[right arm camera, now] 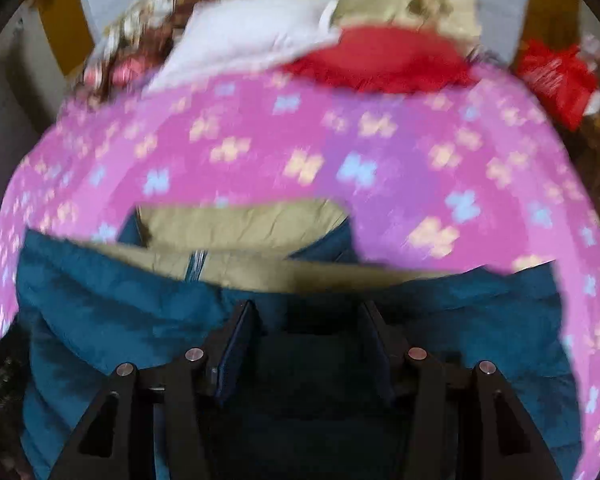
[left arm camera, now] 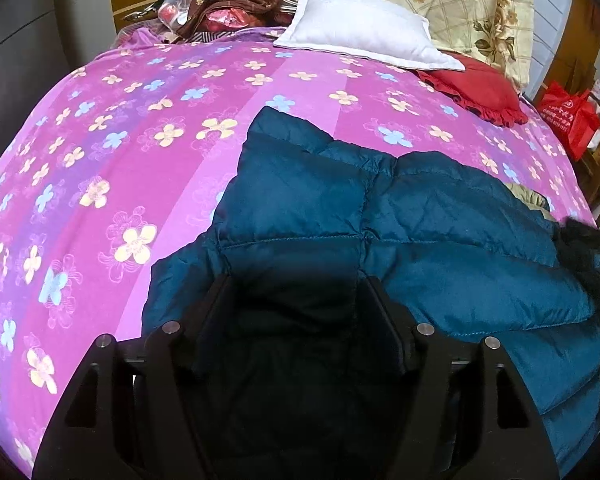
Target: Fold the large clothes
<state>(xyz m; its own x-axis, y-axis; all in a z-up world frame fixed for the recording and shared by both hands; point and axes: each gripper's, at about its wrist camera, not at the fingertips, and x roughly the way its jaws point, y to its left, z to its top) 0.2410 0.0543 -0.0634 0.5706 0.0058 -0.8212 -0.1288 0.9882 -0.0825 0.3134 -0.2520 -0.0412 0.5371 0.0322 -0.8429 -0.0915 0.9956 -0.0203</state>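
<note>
Left hand-held gripper (left arm camera: 296, 280): fingers spread, angled down over the jacket; dark fabric lies between them, but shadow hides whether the pads press on it, so a grip cannot be told.
Right hand-held gripper (right arm camera: 306, 308): fingers apart, pointed down at the jacket just below the collar; picture blurred, contact cannot be told.
Jacket location: teal quilted down jacket (left arm camera: 400, 216) lies on the bed, on the pink flowered sheet (left arm camera: 120, 140), toward the near edge; white pillow (left arm camera: 360, 28) and red cushion (left arm camera: 480, 96) sit well apart at the far end.
Jacket look: puffy, stitched in panels, slick sheen; tan lining (right arm camera: 240, 224) shows at the open neck with a zipper (right arm camera: 196, 264) running down; dark fur trim (left arm camera: 588, 240) at one side. Bunched, not flat.
Risk, slip: likely slippery shell; a shallow pinch may pull free mid-fold.
Risk, spring-back: trapped air in the padding may push a fold open unless pressed down.
Risk, uneven fold: bunched layers may be caught together, leaving a skewed crease.
Risk, sheet: jaws closing low could catch the sheet along with the jacket.
</note>
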